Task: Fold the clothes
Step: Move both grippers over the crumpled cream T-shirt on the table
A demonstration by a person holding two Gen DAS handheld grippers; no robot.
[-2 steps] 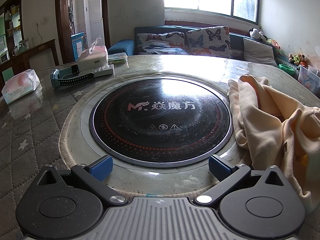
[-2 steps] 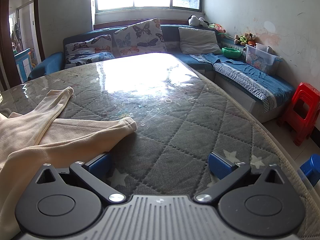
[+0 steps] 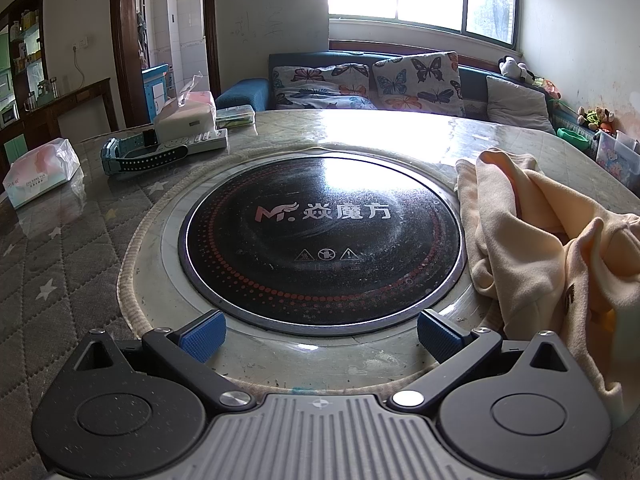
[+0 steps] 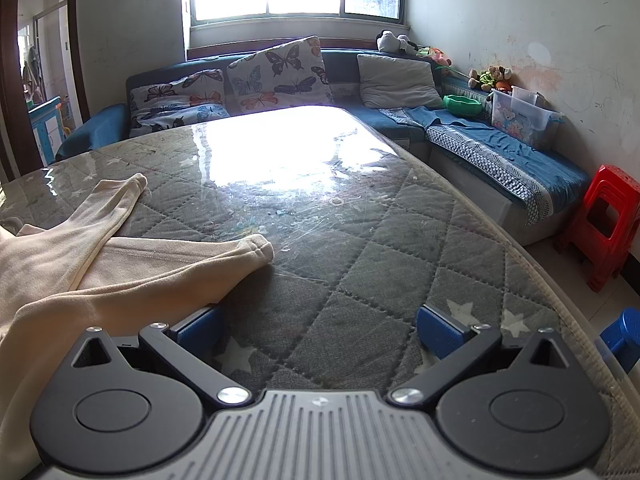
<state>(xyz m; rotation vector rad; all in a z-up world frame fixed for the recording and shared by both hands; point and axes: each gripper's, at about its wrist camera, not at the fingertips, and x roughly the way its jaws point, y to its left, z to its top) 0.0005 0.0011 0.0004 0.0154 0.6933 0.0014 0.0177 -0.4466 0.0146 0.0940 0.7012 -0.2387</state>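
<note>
The cream garment [image 4: 80, 264] lies between them, right of the left gripper [image 3: 320, 330], left of the right gripper [image 4: 318, 330], both wide open and empty, sleeves reaching toward the upper left of the right view.

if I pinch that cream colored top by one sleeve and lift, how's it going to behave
Probably floppy: the cream top lies in soft folds and bunches, so the rest would likely hang and trail. It looks light, thin knit. On the glossy table cover it may slide toward you before lifting.
</note>
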